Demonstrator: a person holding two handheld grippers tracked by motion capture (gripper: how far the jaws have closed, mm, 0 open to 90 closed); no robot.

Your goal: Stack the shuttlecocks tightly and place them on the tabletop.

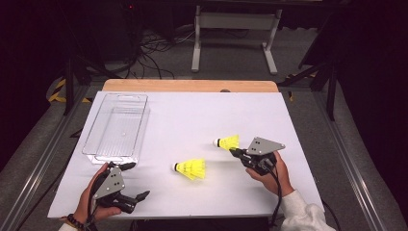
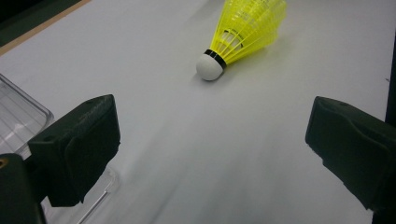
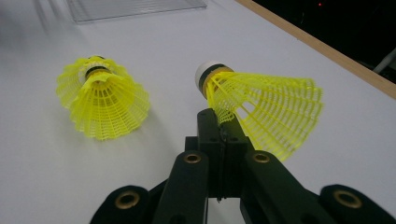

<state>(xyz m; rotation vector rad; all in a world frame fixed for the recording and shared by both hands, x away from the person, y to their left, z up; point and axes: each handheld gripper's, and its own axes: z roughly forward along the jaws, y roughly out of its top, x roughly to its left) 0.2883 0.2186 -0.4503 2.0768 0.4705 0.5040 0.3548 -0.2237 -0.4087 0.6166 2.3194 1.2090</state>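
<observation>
While the clear plastic bin (image 1: pixel 117 127) lies empty at the left of the white table (image 1: pixel 192 115), probably meant to take the shuttlecocks, the left tongs (image 1: pixel 126 181) rest near its front edge with jaws spread wide and nothing between them. The left gripper view looks past them at the near shuttlecock (image 2: pixel 243 32), which lies on its side in the middle of the table (image 1: pixel 190 169), cork toward the bin, apparently waiting its turn. To the right, the right tongs (image 1: pixel 235 152) are clamped together on the skirt edge of the other shuttlecock (image 1: pixel 228 142), a thin hold suited to carrying so light a thing. The pinch itself is hard to make out in the right gripper view, since the mesh (image 3: pixel 266 112) covers the tips.
</observation>
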